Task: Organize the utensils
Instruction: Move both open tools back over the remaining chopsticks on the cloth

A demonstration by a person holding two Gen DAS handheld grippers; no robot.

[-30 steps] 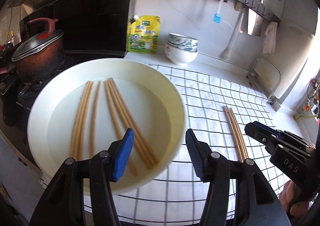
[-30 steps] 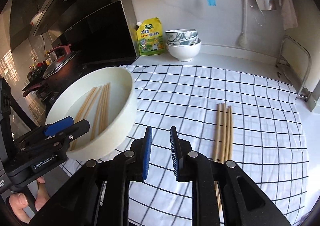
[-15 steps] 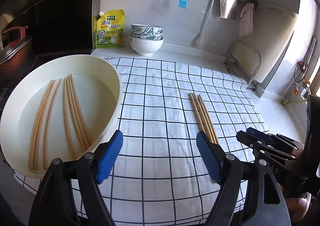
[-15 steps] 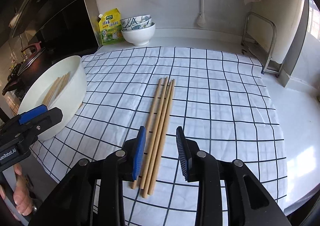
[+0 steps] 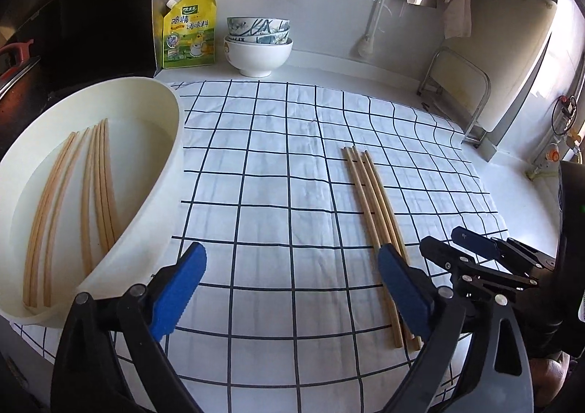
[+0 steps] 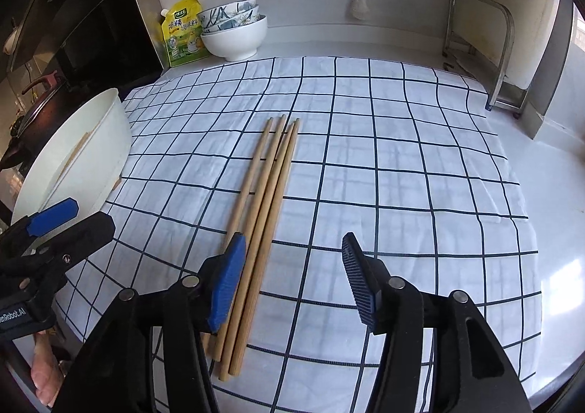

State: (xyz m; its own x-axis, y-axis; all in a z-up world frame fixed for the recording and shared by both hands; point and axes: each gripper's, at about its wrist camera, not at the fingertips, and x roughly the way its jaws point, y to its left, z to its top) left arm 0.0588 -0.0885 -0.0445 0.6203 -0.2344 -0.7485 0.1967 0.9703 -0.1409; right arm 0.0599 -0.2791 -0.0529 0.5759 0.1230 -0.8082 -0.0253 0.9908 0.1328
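Both grippers, left and right, are opening empty-fingered above the chopsticks.

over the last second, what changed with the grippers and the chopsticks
Both grippers swung from the basin toward the chopsticks on the cloth. The left gripper and right gripper are opening, both empty. Nothing was gripped or released. The cloth chopsticks, the chopsticks in the basin and the stacked bowls stayed put.
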